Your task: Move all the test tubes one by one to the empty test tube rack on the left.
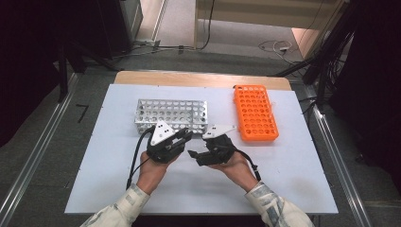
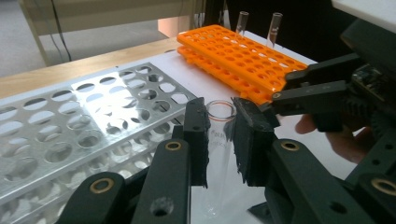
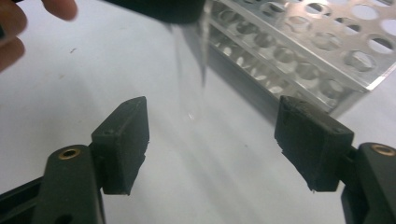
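Note:
My left gripper (image 2: 220, 112) is shut on a clear glass test tube (image 2: 219, 144), gripping it just below its open rim; the tube hangs down between the pads. In the high view the left gripper (image 1: 187, 135) sits in front of the silver metal rack (image 1: 171, 113), its jaws pointing right. My right gripper (image 3: 212, 112) stands open, its pads wide apart, with the tube's lower end (image 3: 189, 60) ahead of them and untouched. In the high view the right gripper (image 1: 194, 153) points left towards the left one.
An orange plastic rack (image 1: 255, 113) lies at the right back of the white board (image 1: 293, 165). Two glass tubes (image 2: 242, 21) stand at the far end of the orange rack (image 2: 238, 51). The silver rack (image 2: 70, 126) has several open holes.

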`<action>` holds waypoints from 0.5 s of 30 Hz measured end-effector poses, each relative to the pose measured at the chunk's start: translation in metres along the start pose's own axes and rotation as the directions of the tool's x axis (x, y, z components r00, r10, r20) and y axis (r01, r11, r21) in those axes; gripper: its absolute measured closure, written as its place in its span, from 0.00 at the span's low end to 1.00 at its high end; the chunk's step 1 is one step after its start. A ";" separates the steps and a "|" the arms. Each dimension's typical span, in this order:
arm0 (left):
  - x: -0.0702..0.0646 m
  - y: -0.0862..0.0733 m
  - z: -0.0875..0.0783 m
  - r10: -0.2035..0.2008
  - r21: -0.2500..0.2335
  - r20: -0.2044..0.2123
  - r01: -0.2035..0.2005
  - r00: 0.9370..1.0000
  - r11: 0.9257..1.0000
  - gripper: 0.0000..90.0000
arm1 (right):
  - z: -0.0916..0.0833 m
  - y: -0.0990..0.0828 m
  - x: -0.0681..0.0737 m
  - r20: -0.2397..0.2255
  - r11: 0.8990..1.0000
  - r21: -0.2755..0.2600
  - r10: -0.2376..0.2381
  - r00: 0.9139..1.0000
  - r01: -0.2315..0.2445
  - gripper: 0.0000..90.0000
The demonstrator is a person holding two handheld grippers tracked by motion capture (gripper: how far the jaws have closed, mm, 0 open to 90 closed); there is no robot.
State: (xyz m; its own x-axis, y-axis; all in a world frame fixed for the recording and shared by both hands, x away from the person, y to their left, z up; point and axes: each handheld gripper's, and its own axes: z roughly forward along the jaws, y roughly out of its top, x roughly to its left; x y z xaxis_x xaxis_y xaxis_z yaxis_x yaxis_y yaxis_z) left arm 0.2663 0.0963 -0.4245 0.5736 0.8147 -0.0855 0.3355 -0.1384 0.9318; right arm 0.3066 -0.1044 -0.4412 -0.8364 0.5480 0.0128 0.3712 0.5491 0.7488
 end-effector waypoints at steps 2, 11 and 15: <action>0.004 0.002 -0.001 -0.007 -0.004 -0.008 0.007 1.000 1.000 0.84 | -0.004 -0.001 -0.003 0.009 1.000 -0.006 0.009 1.000 -0.009 0.27; 0.016 0.007 -0.005 -0.037 -0.020 -0.041 0.037 0.998 0.999 0.84 | -0.013 -0.008 -0.016 0.039 0.999 -0.016 0.043 0.998 -0.042 0.25; 0.018 0.008 -0.005 -0.037 -0.019 -0.050 0.036 0.998 0.999 0.84 | -0.016 -0.010 -0.019 0.051 0.999 -0.018 0.043 0.998 -0.042 0.25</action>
State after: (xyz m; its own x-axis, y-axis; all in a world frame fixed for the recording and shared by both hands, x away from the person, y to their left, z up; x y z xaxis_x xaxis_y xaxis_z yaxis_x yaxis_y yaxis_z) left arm 0.2752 0.1131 -0.4170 0.5230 0.8462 -0.1025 0.3416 -0.0979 0.9347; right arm 0.3126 -0.1306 -0.4385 -0.7981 0.6025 0.0117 0.3989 0.5135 0.7597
